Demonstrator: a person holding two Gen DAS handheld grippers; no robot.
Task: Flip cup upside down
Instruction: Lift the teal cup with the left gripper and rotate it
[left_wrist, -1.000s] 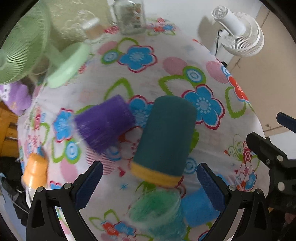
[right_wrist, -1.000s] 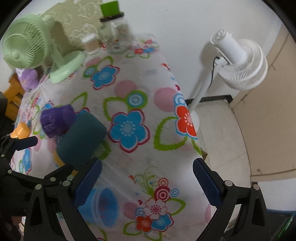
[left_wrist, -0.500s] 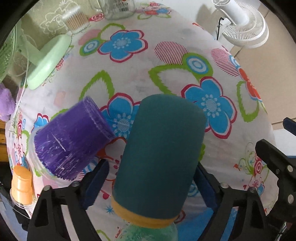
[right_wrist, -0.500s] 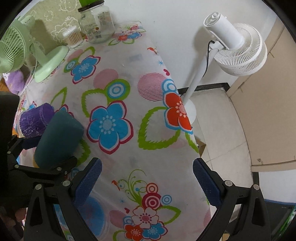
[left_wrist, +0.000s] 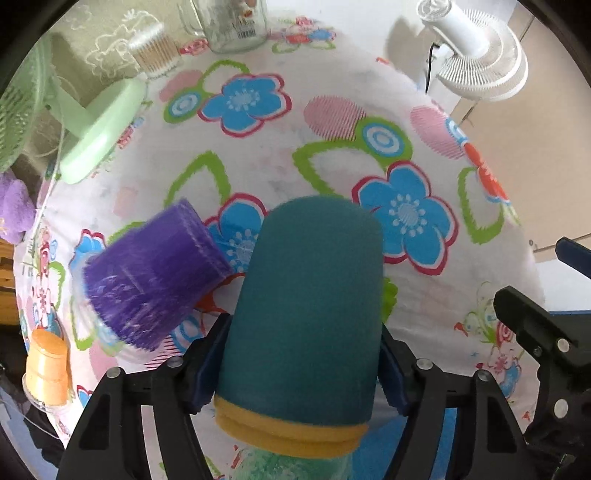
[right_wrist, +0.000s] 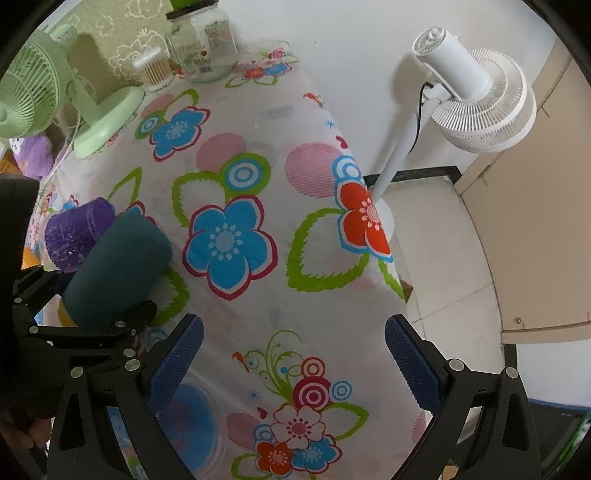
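A tall teal cup (left_wrist: 306, 314) with a yellow rim band stands with its closed end up on the flowered tablecloth (left_wrist: 332, 155); a green clear cup (left_wrist: 295, 465) sits under it. My left gripper (left_wrist: 301, 365) is shut on the teal cup, its blue pads pressed to both sides near the yellow band. The teal cup also shows in the right wrist view (right_wrist: 118, 266), held by the left gripper. My right gripper (right_wrist: 293, 362) is open and empty above the tablecloth's front right part.
A purple cup (left_wrist: 155, 280) lies tilted left of the teal cup. An orange cup (left_wrist: 46, 369) stands at the far left. A blue clear cup (right_wrist: 192, 417) sits near my right gripper. A green desk fan (right_wrist: 44, 99), a glass jar (right_wrist: 201, 48) and a toothpick holder (right_wrist: 152, 70) stand at the back; a white floor fan (right_wrist: 469, 99) is beyond the table's right edge.
My left gripper moved forward around the teal cup and closed on it. The right gripper stayed open and shifted slightly.
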